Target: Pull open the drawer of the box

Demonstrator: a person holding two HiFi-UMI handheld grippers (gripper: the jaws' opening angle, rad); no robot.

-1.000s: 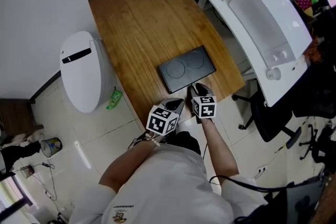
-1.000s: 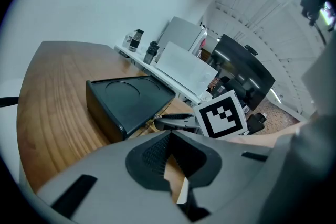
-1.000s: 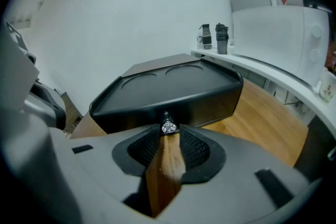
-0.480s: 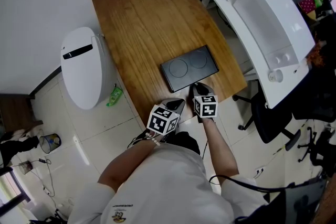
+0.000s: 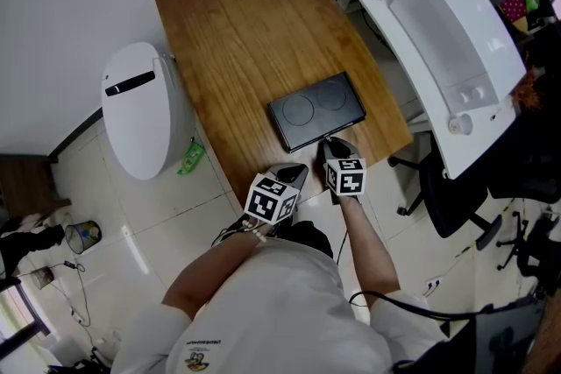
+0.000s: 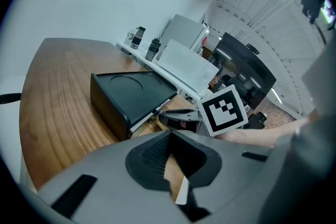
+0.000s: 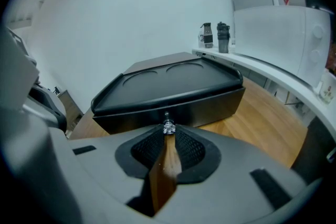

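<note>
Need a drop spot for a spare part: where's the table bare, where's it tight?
Bare: the wooden table from the black box back to the far edge, plus the strip left of the box. Crowded: the near edge, where the right gripper, jaws just closed on the drawer knob, and left gripper sit.

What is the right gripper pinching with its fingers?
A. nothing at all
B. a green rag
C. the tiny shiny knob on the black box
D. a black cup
C: in the right gripper view, the right gripper has just been closing its fingers, and the small shiny knob on the front of the black box sits pinched between their tips.
</note>
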